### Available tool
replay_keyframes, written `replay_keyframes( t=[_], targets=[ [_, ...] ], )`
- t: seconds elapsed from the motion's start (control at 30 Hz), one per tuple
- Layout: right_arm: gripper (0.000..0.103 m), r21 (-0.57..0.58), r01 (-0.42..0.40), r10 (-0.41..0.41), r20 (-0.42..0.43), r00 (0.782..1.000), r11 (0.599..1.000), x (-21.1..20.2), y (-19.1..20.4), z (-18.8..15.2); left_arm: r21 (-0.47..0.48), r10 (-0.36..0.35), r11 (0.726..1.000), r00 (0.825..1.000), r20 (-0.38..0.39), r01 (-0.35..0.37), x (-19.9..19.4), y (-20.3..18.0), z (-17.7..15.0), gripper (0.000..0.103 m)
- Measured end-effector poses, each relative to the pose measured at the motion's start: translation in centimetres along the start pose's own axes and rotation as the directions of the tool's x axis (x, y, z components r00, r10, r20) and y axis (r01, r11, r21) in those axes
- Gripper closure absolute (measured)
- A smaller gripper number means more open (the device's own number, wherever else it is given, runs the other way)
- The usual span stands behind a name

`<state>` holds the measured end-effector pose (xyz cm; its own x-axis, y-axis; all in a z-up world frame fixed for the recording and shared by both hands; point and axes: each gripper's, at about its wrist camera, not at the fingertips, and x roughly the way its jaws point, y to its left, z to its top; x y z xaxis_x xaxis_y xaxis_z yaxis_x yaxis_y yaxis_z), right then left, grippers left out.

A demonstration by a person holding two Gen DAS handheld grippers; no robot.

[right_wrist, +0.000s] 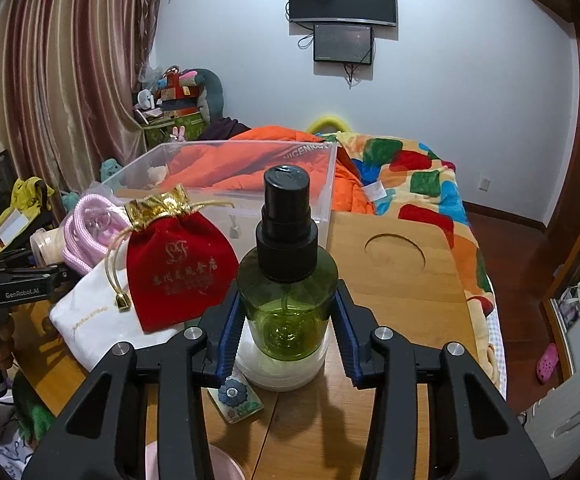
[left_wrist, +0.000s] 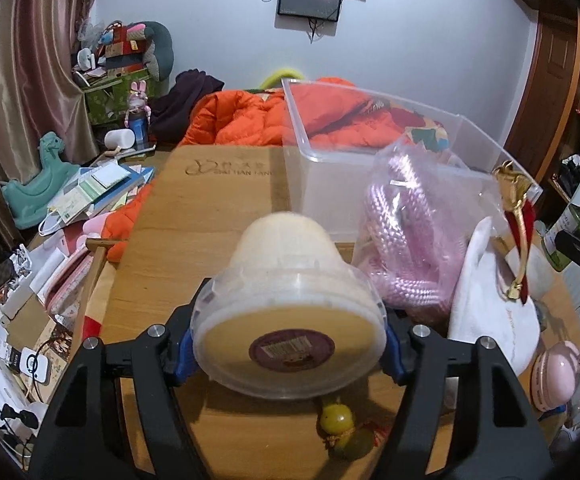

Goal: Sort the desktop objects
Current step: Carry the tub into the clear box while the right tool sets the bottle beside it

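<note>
Left tool [left_wrist: 288, 344] clamped on a translucent round plastic tub with cream contents [left_wrist: 286, 316], tipped so its base faces the camera, just above the wooden bench [left_wrist: 210, 208]. Right tool [right_wrist: 288, 320] closed onto a green glass spray bottle with black pump cap [right_wrist: 288, 280], upright, standing on the bench. Clear plastic storage bin [left_wrist: 369, 128] sits at the bench's far edge, top open. Between tub and bin: bare wood on the left, bagged pink rope [left_wrist: 405, 232] crowding the right. Red velvet drawstring pouch with gold trim [right_wrist: 178, 264] lies on a white cloth bag [right_wrist: 94, 320], just left of the bottle. Bench right of the bottle is bare up to its edge.
</note>
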<state>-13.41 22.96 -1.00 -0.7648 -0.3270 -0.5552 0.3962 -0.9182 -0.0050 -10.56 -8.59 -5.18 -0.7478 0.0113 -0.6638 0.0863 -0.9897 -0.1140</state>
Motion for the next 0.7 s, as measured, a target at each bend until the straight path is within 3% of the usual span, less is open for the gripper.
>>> replay_keyframes(
  t=[0.7],
  targets=[
    [0.065,0.027,-0.058,0.057,0.037,0.998,0.998,-2.2,-0.2,1.8,0.004,0.013,1.000,0.997,0.075,-0.014,-4.0,1.3,1.9,0.034]
  ],
)
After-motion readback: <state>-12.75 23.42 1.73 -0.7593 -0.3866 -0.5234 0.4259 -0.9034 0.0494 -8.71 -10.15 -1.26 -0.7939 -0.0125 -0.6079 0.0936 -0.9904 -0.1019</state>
